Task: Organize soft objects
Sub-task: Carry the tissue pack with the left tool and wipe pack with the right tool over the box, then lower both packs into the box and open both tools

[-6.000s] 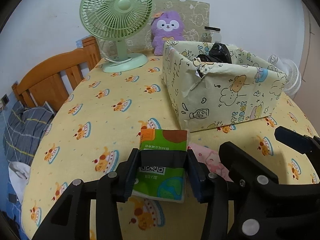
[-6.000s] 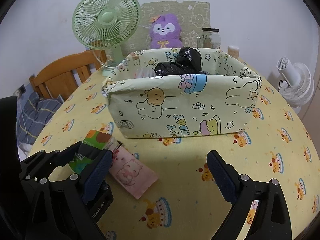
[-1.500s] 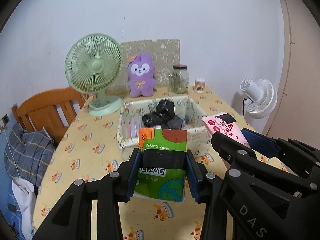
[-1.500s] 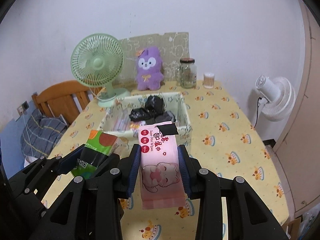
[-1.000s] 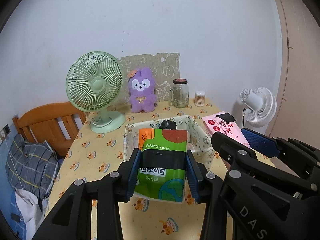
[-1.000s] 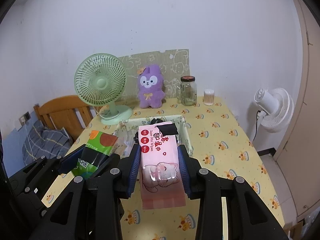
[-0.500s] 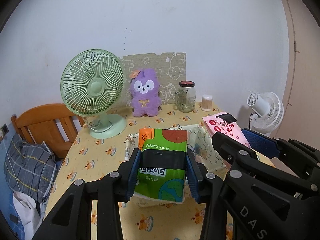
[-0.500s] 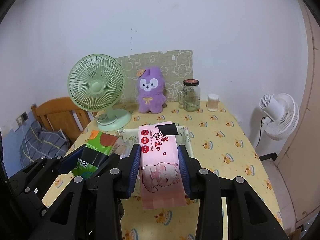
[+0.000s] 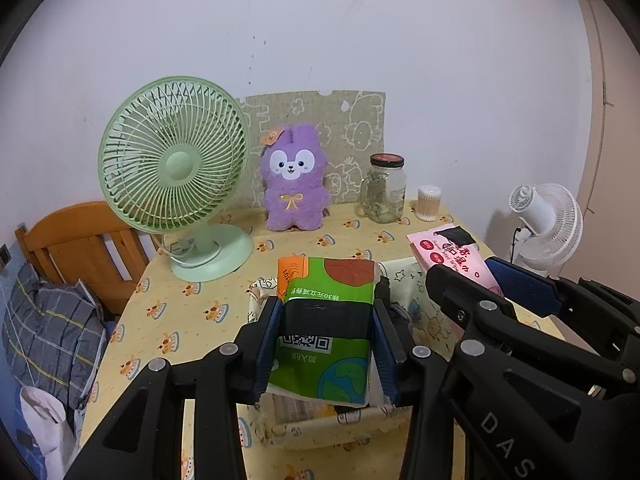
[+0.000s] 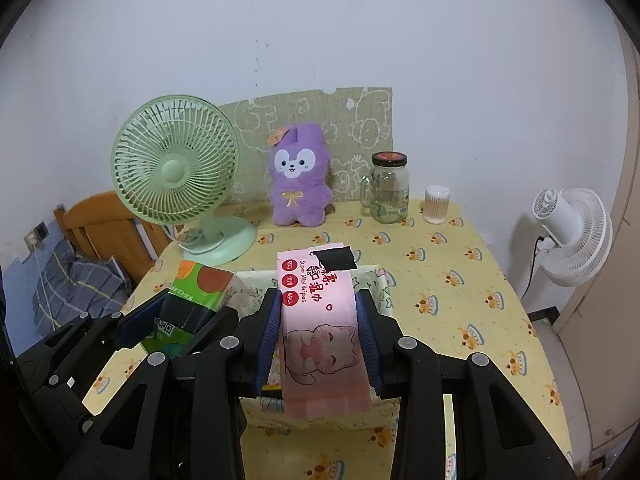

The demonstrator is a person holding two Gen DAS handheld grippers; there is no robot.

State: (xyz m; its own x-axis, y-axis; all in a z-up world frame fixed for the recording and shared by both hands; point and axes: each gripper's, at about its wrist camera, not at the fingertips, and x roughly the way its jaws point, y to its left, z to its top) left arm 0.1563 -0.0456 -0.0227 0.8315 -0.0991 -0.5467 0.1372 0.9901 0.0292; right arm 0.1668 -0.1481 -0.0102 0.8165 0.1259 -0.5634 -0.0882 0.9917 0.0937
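Table (image 10: 460,280): covered by a yellow cloth with a cake print, set against the white wall.
Green fan (image 9: 172,160): far left on the table, facing the cameras.
Patterned box (image 9: 416,296): near middle of the table, directly below both grippers, mostly hidden by them.
Purple plush (image 10: 298,178): upright at the far edge, right of the green fan.
Glass jar (image 10: 388,188): right of the plush, lid on.
Left gripper (image 9: 326,340): clamped on the green tissue pack (image 9: 326,320), held above the box's left part.
Right gripper (image 10: 318,336): clamped on the pink wipes pack (image 10: 320,328), held above the box, just right of the green pack.
White fan (image 10: 572,232): off the table, far right.
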